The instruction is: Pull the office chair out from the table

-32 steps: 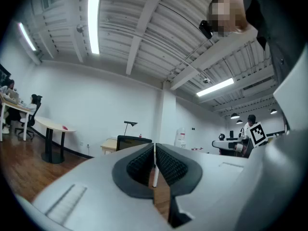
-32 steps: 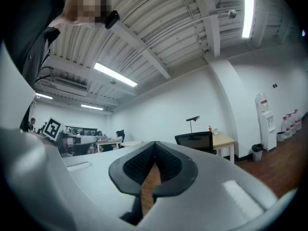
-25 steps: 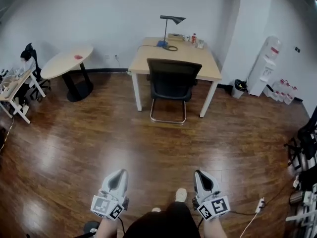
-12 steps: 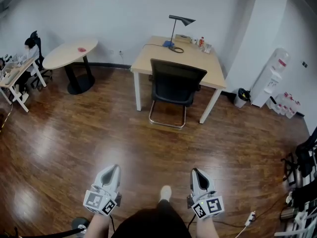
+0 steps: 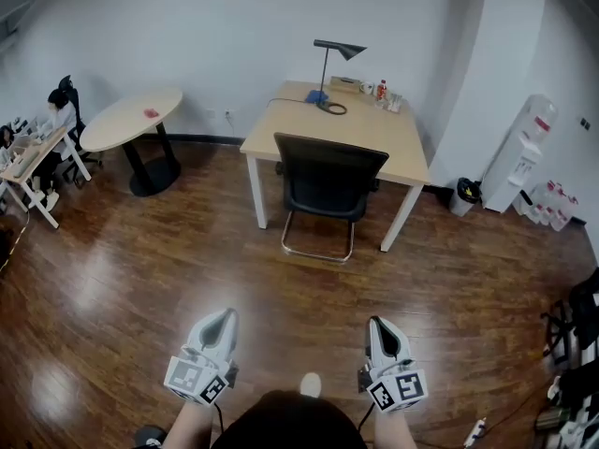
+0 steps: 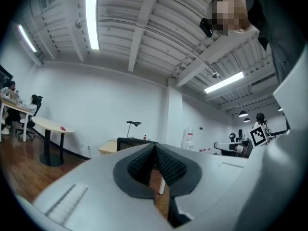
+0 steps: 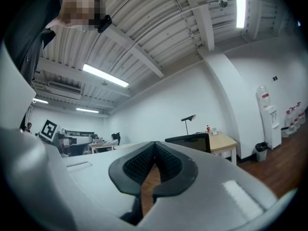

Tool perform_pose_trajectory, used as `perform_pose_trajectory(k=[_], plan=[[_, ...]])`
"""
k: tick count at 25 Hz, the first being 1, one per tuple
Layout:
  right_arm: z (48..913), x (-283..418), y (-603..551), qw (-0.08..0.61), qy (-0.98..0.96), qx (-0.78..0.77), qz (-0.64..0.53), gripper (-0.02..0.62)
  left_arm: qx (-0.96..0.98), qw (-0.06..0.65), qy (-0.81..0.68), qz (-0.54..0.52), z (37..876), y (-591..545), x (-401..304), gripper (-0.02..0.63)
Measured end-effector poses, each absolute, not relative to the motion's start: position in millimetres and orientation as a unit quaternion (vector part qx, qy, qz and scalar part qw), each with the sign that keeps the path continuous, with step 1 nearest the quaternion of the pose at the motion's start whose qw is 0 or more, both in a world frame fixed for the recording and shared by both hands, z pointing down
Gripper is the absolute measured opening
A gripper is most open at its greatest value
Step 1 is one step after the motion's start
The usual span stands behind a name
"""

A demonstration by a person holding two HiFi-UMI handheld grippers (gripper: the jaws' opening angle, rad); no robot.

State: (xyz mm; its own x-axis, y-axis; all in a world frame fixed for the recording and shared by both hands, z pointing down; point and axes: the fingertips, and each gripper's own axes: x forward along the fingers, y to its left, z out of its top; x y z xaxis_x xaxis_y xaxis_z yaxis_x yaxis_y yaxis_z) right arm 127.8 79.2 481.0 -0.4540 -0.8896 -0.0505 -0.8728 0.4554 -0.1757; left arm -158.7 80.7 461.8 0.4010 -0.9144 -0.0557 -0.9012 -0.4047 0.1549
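Head view: office chair (image 5: 329,178) at table (image 5: 314,120)

Floor ahead: we are seeing wood floor (image 5: 281,293) lying open right up to the office chair (image 5: 329,181);
Chair back: it is facing us; the table (image 5: 281,124) is closing off its far side;
Sides: round table (image 5: 131,115) standing well left; water dispenser (image 5: 524,152) well right

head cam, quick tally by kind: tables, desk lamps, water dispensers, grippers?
Tables: 3 (rectangular desk, oval table, small table far left)
Desk lamps: 1 (desk lamp)
Water dispensers: 1 (water dispenser)
Grippers: 2 (left gripper, right gripper)
Total: 7
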Motion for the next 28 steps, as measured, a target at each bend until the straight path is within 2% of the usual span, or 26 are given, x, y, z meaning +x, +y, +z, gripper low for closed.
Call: perform_pose_trajectory(k=[15,28], plan=[[480.2,205.0,-1.7,0.064,0.855,-0.510,-0.066,0.014,0.834,0.056,-0.546,-0.058,465.5,1.4,-80.7,0.002],[500.1,213.8,-41.6,0.054,0.850,-0.517,-0.084,0.014,0.847,0.062,-0.527,-0.046,475.2,-50.1,-64.3,0.002]])
